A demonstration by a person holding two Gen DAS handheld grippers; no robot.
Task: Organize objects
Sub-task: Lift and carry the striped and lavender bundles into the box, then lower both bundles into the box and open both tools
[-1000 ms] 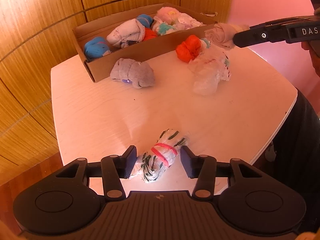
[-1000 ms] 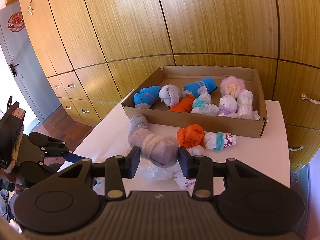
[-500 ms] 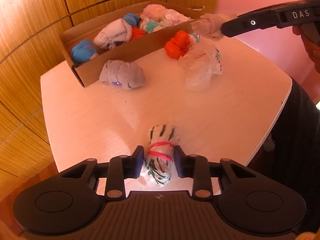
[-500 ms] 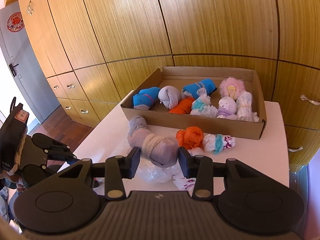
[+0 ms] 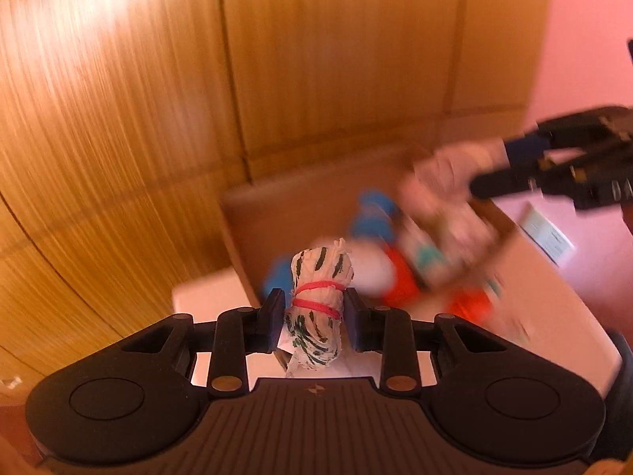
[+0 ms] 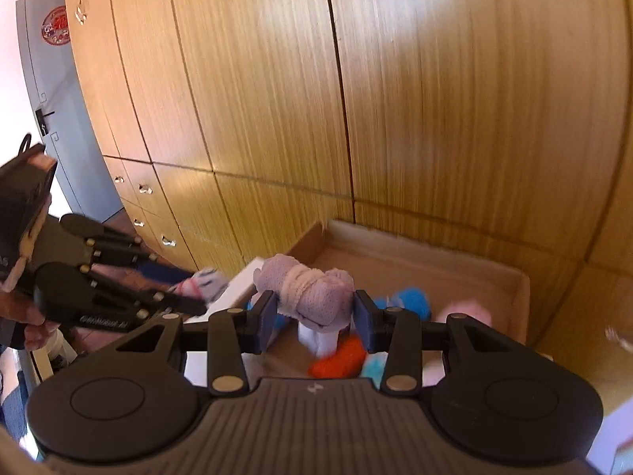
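The left gripper (image 5: 314,318) is clamped on a white sock roll with green streaks (image 5: 319,301), bound by a red band, and the roll is held upright in the air, off the table (image 5: 205,297). Just past it, the cardboard box (image 5: 300,206) is seen, blurred, with blue and orange rolls (image 5: 399,281) already lying inside. Over on the other side, the right gripper (image 6: 314,318) is closed around a grey-lilac sock roll (image 6: 312,291), and that roll is carried above the box's near-left corner, with the box wall (image 6: 435,273) beyond and the coloured bundles below. Each gripper is caught in the other's view, side by side near the box. Both pictures are smeared, so detail inside the box cannot be made out.

The step in hand is judged to be the carry: two rolls are brought to the box at once. Next, a free patch of box floor is called for under each roll, the rolls are to be lowered among the others, and the jaws are to be parted without the two tools being knocked together.
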